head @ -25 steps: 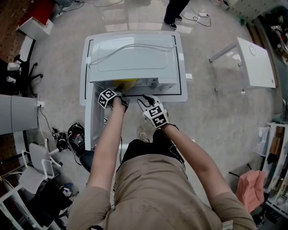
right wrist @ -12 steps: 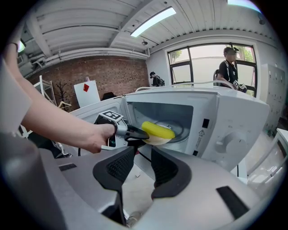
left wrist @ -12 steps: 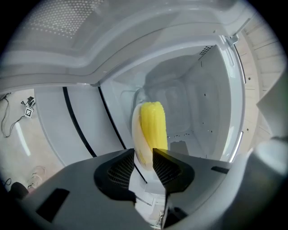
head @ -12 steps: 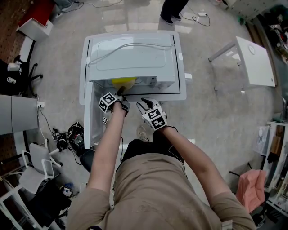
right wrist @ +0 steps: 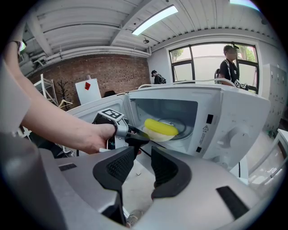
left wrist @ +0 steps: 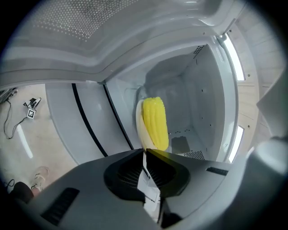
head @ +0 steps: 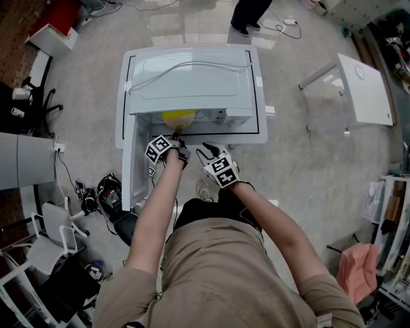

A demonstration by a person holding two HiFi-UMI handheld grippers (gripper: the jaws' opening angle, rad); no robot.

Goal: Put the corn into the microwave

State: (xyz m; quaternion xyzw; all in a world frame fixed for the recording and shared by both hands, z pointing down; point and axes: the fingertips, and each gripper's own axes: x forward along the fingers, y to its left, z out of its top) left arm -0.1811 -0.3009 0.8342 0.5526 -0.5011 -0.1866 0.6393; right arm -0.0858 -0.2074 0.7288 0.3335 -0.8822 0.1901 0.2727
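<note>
A yellow corn cob (head: 178, 118) with a pale side lies at the mouth of the white microwave (head: 192, 77), whose door (head: 133, 166) stands swung open to the left. My left gripper (head: 179, 137) reaches to the corn's near end. Its jaws have just been closing. In the left gripper view the corn (left wrist: 155, 123) runs lengthwise into the narrow gap of the left gripper (left wrist: 145, 155), with the oven's inner wall (left wrist: 207, 103) behind. My right gripper (right wrist: 143, 155) stands open and empty, a little short of the corn (right wrist: 161, 128) and the left gripper (right wrist: 135, 137).
The microwave sits on a white stand (head: 259, 138). A person (head: 246, 19) stands beyond it on the concrete floor. A white table (head: 365, 86) is at the right. Cables and chairs (head: 57, 230) crowd the floor at the left.
The left gripper has drawn back a little toward me, and more of the yellow corn shows at the microwave's mouth. The right gripper has barely shifted.
</note>
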